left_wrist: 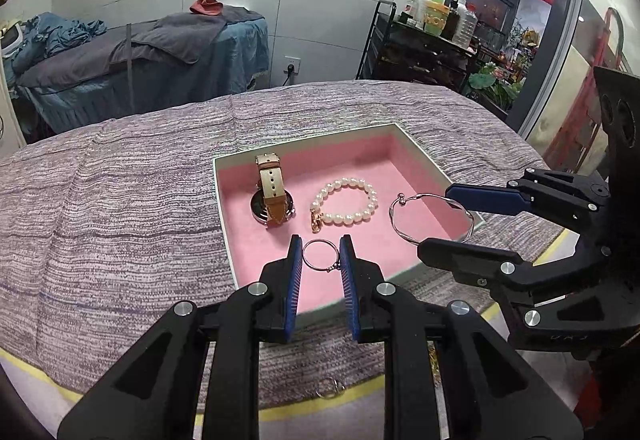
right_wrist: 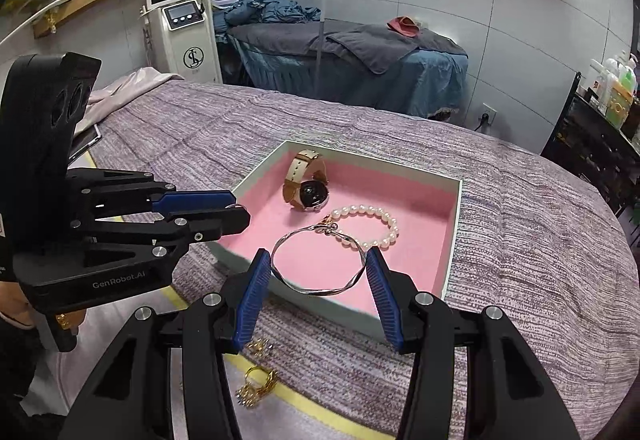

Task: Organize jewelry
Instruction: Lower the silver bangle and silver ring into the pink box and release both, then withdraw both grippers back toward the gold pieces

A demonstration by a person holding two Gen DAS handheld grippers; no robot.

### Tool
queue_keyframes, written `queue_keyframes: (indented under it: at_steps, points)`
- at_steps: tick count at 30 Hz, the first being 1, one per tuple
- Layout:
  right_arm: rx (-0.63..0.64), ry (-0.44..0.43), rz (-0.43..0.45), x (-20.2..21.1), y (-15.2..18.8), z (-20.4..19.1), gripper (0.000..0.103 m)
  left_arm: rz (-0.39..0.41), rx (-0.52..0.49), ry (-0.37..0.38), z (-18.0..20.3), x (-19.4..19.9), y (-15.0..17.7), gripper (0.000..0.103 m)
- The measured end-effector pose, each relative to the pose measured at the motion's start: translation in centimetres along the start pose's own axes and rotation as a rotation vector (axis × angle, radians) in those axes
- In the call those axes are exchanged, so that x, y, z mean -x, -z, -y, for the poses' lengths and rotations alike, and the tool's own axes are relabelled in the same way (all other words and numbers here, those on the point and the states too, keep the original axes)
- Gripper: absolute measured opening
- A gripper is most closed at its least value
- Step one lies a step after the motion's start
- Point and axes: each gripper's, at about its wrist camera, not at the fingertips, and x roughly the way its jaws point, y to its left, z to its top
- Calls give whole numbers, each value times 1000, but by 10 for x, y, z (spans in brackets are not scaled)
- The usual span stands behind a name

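Observation:
A white box with pink lining (left_wrist: 344,164) (right_wrist: 408,196) sits on the purple bedspread. In it lie a tan-strap watch (left_wrist: 272,196) (right_wrist: 306,190) and a pearl bracelet (left_wrist: 346,202) (right_wrist: 372,226). My left gripper (left_wrist: 320,254) is shut on a thin silver ring (left_wrist: 319,256), held over the box's near edge; it also shows in the right wrist view (right_wrist: 230,214). My right gripper (right_wrist: 318,268) is shut on a silver bangle (right_wrist: 318,260) (left_wrist: 430,216), held over the box; it also shows in the left wrist view (left_wrist: 436,218).
A small ring (left_wrist: 330,388) lies on the bedspread near the yellow edge strip. Gold jewelry pieces (right_wrist: 256,384) lie near the bed's front edge. A massage bed (right_wrist: 344,52), a white machine (right_wrist: 184,24) and a black trolley with bottles (left_wrist: 428,36) stand behind.

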Motion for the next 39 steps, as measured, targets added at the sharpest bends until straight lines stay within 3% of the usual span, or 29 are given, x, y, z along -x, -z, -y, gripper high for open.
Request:
queue_keyframes:
  at_steps: [10, 26, 28, 30, 36, 39]
  points:
    - [28, 42, -109, -54, -13, 15, 48, -130, -32, -24, -4, -59, -16, 20]
    - [98, 80, -160, -69, -10, 14, 50, -163, -44, -44, -9, -71, -8, 20]
    - [105, 84, -152, -66, -10, 13, 53, -151, -31, -46, -11, -67, -10, 25]
    - [116, 90, -139, -62, -9, 11, 58, -124, -15, -47, -14, -59, -11, 48]
    - [108, 101, -87, -42, -6, 11, 61, -3, 49, -32, -23, -17, -13, 81]
    - [97, 118, -60, -26, 0, 8, 67, 54, 87, -52, -29, 7, -3, 88]
